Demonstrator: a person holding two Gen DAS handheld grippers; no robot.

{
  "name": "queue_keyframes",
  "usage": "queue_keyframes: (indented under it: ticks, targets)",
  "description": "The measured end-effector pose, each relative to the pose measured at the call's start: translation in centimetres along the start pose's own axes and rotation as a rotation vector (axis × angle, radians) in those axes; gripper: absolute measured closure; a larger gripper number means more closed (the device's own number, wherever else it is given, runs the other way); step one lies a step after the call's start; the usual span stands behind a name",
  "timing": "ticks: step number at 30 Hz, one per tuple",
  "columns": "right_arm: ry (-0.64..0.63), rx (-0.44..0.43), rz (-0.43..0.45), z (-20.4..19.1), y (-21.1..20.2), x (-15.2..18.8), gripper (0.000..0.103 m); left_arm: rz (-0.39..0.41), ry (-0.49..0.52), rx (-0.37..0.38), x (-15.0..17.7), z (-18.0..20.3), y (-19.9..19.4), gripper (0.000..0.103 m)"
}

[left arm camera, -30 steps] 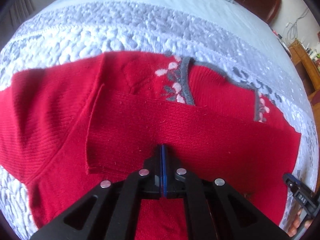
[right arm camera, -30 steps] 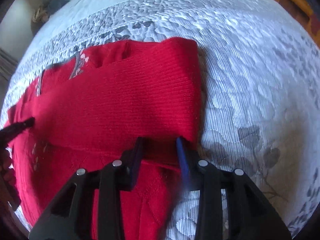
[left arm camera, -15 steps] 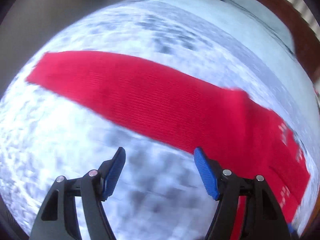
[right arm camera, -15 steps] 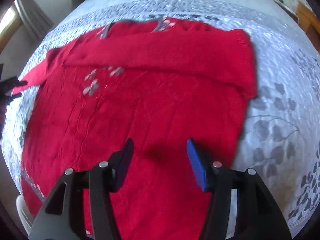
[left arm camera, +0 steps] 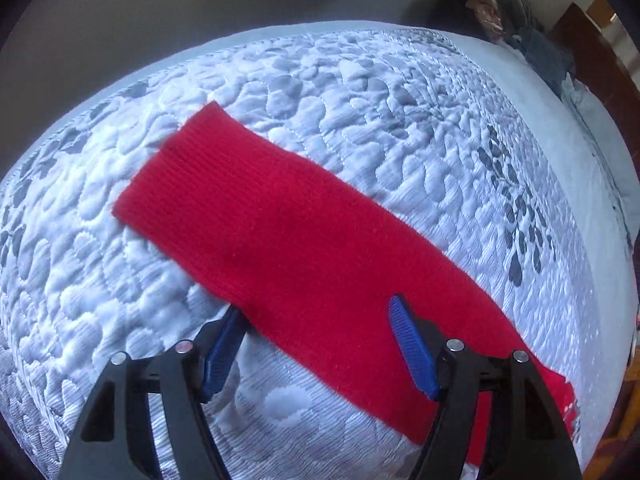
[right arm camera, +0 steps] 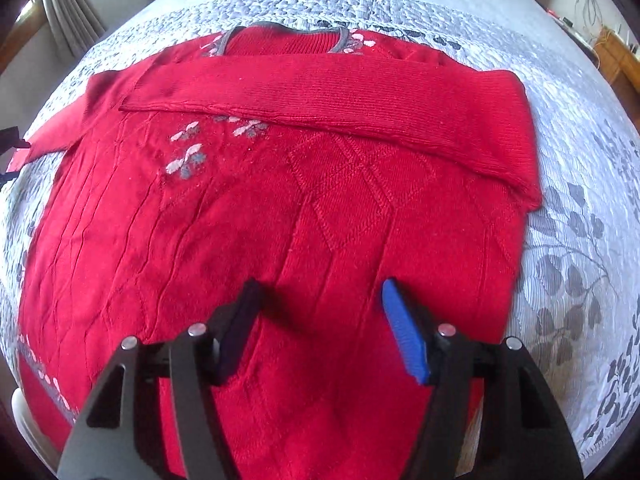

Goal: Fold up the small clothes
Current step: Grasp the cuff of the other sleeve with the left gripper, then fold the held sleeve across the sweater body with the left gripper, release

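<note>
A red knit sweater (right arm camera: 304,208) with a grey neckline and pink-and-grey flowers lies flat on the quilted bed. One sleeve (right arm camera: 340,96) is folded across its chest. The other sleeve (left arm camera: 288,240) lies stretched out flat on the quilt in the left wrist view. My left gripper (left arm camera: 316,344) is open and empty, its jaws straddling that sleeve just above it. My right gripper (right arm camera: 324,328) is open and empty, hovering over the sweater's lower body.
The bed's grey-and-white quilted cover (left arm camera: 400,120) with leaf prints (right arm camera: 568,280) spreads all round the sweater. A pile of clothes (left arm camera: 516,20) and a wooden headboard (left arm camera: 592,40) are at the far end. Wooden furniture (right arm camera: 616,60) stands at the right.
My left gripper let go of the folded sleeve, opened and swung over to the outstretched sleeve. My right gripper drew back from the folded sleeve's edge to above the sweater's lower body.
</note>
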State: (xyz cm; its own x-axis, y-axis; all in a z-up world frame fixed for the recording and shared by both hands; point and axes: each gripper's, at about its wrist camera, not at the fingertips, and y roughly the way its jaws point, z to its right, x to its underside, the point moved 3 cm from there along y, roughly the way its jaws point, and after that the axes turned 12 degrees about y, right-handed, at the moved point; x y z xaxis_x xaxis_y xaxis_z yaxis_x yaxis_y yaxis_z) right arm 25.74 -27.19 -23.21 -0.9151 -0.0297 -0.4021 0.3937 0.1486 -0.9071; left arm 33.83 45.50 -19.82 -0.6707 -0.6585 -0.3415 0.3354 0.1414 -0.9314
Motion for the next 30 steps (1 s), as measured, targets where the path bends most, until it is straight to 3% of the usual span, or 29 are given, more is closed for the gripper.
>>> queue_keyframes:
  ticks: [2,4,6,7,10,13,18,30]
  targets:
    - [0.002,0.000,0.002,0.0,0.1,0.0,0.038,0.005,0.001,-0.031,-0.8,0.0,0.4,0.046]
    - [0.006,-0.002,0.004,0.1,0.1,0.0,0.038,0.020,-0.006,-0.029,-1.3,-0.2,0.5,0.061]
    - [0.006,-0.002,0.007,0.0,0.1,0.0,0.037,0.039,-0.034,-0.011,-1.6,-0.8,0.3,0.085]
    - [0.004,-0.001,0.010,0.0,0.1,0.0,0.037,0.048,-0.046,0.007,-1.7,-0.9,0.2,0.089]
    - [-0.001,-0.002,0.017,0.1,0.0,0.2,0.037,0.093,-0.050,0.017,-1.6,-0.6,-0.7,0.092]
    - [0.001,-0.005,0.018,0.1,0.0,0.2,0.037,0.168,0.024,0.013,-1.3,1.2,-2.5,0.093]
    - [0.003,-0.007,0.018,0.1,-0.1,0.3,0.038,0.226,0.114,0.061,-0.4,5.1,-5.3,0.093]
    - [0.014,-0.027,0.032,0.5,-0.3,0.6,0.038,0.307,0.452,0.245,6.7,21.4,-12.0,0.093]
